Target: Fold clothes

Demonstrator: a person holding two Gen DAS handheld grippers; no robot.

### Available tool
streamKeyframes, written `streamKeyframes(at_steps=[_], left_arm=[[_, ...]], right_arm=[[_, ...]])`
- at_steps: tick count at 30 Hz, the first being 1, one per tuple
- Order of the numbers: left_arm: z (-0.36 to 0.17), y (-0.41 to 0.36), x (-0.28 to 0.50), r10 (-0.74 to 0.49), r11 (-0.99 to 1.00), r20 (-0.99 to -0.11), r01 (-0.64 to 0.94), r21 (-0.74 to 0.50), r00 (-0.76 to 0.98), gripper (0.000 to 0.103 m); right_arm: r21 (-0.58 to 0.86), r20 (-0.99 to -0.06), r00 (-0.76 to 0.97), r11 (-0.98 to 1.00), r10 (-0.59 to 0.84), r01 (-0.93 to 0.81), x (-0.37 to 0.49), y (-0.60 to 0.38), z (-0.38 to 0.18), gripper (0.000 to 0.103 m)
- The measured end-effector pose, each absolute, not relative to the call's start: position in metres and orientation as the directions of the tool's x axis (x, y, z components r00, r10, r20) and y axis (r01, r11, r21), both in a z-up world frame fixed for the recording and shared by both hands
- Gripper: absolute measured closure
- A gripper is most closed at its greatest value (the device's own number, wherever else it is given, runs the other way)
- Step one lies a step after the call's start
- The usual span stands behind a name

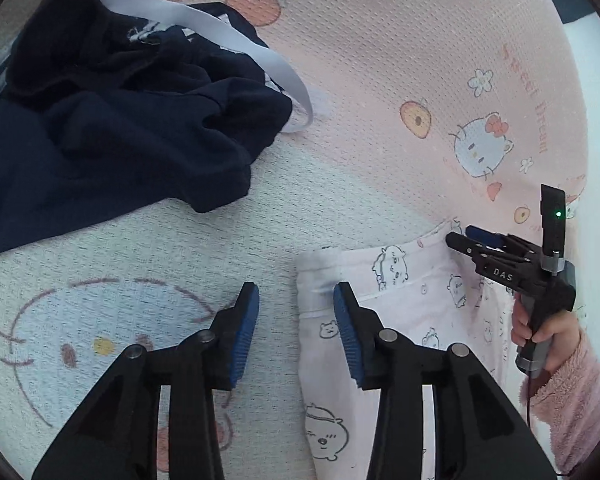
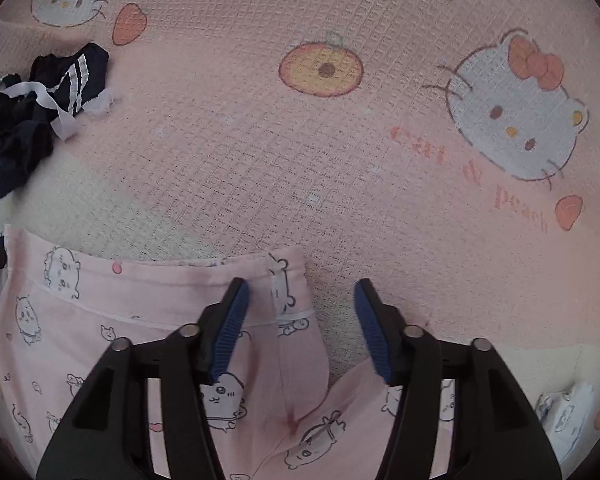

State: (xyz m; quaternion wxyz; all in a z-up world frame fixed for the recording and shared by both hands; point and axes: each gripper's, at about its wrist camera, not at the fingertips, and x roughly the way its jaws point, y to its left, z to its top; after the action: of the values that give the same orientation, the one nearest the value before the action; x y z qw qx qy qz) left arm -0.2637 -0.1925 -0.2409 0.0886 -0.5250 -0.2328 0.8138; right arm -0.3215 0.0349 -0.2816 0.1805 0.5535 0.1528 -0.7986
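Pale pink trousers with small cartoon prints (image 1: pixel 400 308) lie flat on the bed sheet, waistband toward the far side. My left gripper (image 1: pixel 296 304) is open, straddling the left corner of the waistband, left finger over the sheet. My right gripper (image 2: pixel 300 300) is open over the right waistband corner (image 2: pixel 288 276). The right gripper also shows in the left wrist view (image 1: pixel 460 236), held by a hand in a pink fluffy sleeve. A crumpled navy garment with white stripes (image 1: pixel 112 120) lies to the far left; it also shows in the right wrist view (image 2: pixel 32 116).
The bed is covered by a pink and cream sheet with cat and peach prints (image 2: pixel 340 140). A small white printed cloth (image 2: pixel 564 408) lies at the lower right. The bed's edge shows at the far right (image 1: pixel 592 40).
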Motion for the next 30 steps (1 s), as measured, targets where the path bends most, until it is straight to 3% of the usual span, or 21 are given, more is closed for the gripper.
streamKeyframes(at_steps=[2,3,5,15,20,23,27,30], left_arm=[[-0.241,-0.187,-0.264,0.391,-0.878,-0.808,0.085,-0.472,-0.441,0.062],[-0.241,-0.185,-0.265,0.414,-0.867,-0.798,0.078,-0.492,-0.439,0.069],[-0.238,-0.184,-0.264,0.433,-0.852,-0.780,0.076,-0.518,-0.452,0.097],[-0.233,-0.194,-0.254,0.319,-0.905,-0.827,0.108,-0.410,-0.463,0.098],[-0.237,-0.211,-0.250,0.119,-0.962,-0.893,0.172,-0.212,-0.435,0.100],[-0.233,-0.227,-0.246,0.215,-0.924,-0.858,0.187,-0.334,-0.467,0.100],[-0.223,-0.215,-0.244,0.283,-0.921,-0.826,0.102,-0.376,-0.486,0.099],[-0.215,-0.185,-0.245,0.316,-0.940,-0.836,-0.027,-0.341,-0.448,0.098]], right_arm=[[-0.023,-0.934,-0.325,-0.886,-0.146,0.464,-0.318,0.035,-0.280,0.090],[-0.035,-0.931,-0.336,-0.880,-0.143,0.473,-0.315,0.033,-0.279,0.096],[-0.047,-0.923,-0.354,-0.871,-0.149,0.489,-0.309,0.031,-0.275,0.098],[-0.037,-0.926,-0.346,-0.879,-0.149,0.476,-0.339,0.051,-0.279,0.098],[-0.058,-0.921,-0.366,-0.885,-0.132,0.463,-0.345,0.054,-0.285,0.097],[-0.058,-0.920,-0.373,-0.900,-0.120,0.433,-0.350,0.059,-0.284,0.084],[-0.032,-0.904,-0.400,-0.908,-0.152,0.418,-0.342,0.061,-0.269,0.062],[-0.038,-0.889,-0.426,-0.901,-0.168,0.433,-0.323,0.057,-0.258,0.060]])
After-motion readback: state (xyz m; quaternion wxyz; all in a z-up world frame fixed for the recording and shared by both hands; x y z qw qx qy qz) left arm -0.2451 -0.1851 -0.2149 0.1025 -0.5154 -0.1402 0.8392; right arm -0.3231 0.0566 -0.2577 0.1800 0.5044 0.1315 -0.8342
